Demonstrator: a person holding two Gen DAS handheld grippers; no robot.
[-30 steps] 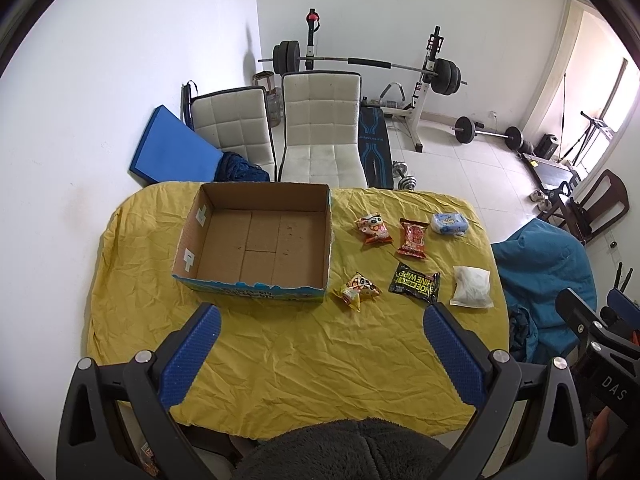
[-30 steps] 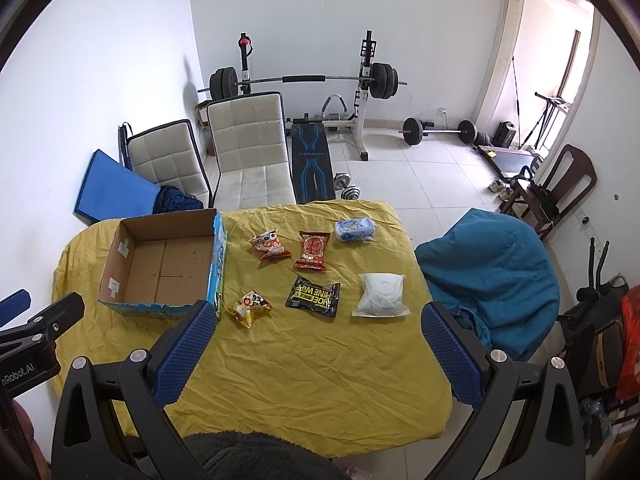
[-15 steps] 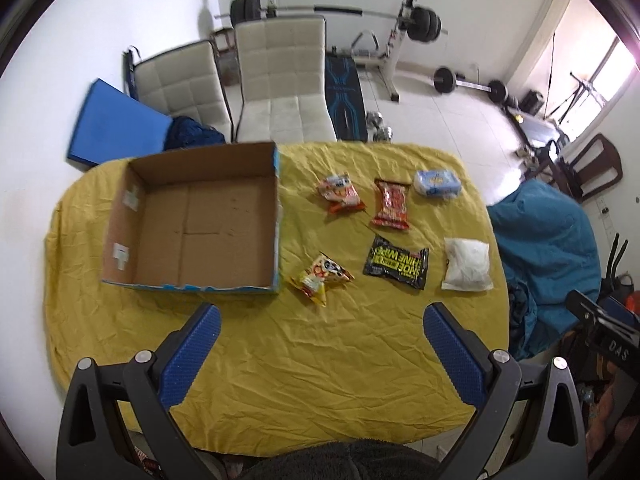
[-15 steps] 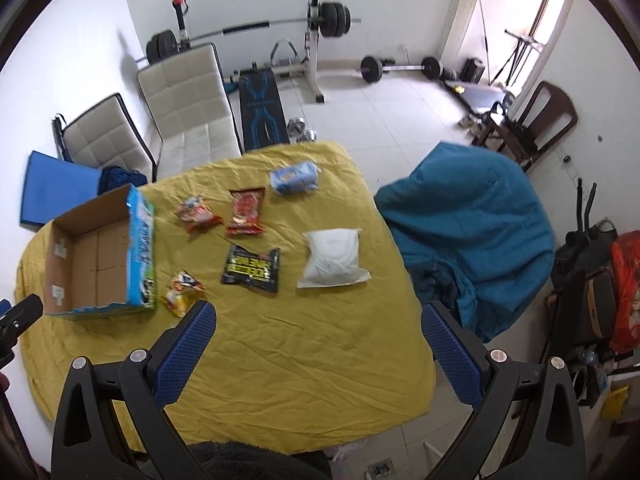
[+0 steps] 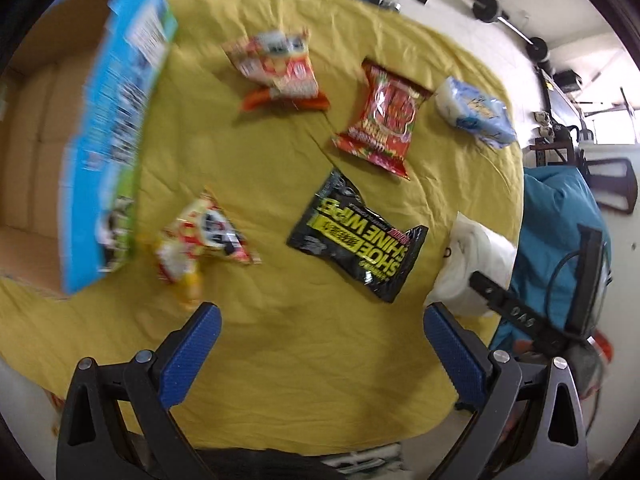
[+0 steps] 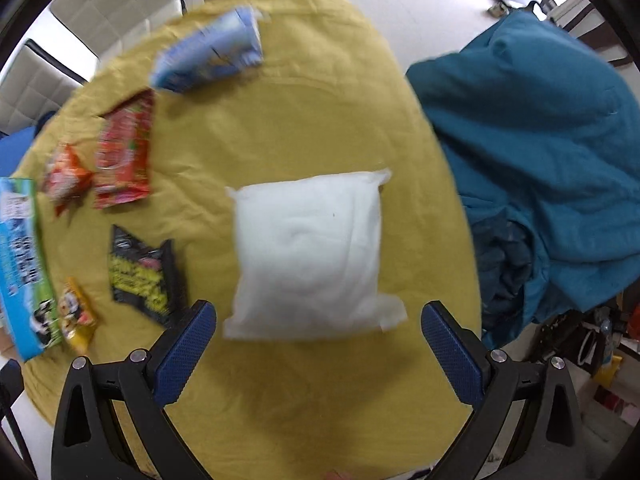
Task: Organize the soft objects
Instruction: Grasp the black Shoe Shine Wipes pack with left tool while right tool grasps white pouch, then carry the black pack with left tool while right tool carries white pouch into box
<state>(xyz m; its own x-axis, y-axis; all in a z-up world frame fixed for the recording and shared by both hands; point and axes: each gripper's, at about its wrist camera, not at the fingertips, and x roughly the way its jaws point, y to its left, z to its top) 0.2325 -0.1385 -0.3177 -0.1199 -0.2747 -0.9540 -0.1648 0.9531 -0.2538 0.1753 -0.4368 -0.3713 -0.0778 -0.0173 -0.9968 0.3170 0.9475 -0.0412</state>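
A: We've got both sets of jaws spread wide and empty. The right gripper [image 6: 318, 344] hangs over the white pouch [image 6: 308, 252], which sits between and just beyond its blue pads [image 6: 182, 350], not touching them.

B: And our left gripper [image 5: 320, 344] hovers over bare yellow cloth [image 5: 304, 360], with the black shoe-wipe packet [image 5: 356, 236] just beyond it.

A: So we judge this as the reach, first pick not yet made. Nothing is gripped, and no packet shows on the part of the box floor we can see.

B: Next we'd lower the right jaws astride the pouch and close gently; it looks puffy and may squash or slip.

A: Then carry it left to the cardboard box [image 5: 112, 128] at the table's left edge.

B: Let's count outward. One white pouch, one black packet, one small yellow snack bag [image 5: 200, 236] beside the box.

A: Farther off, one red packet [image 5: 384, 120], one orange snack bag [image 5: 276, 68], one pale blue pack [image 5: 476, 112] at the far right.

B: Six soft items, one box, two grippers.
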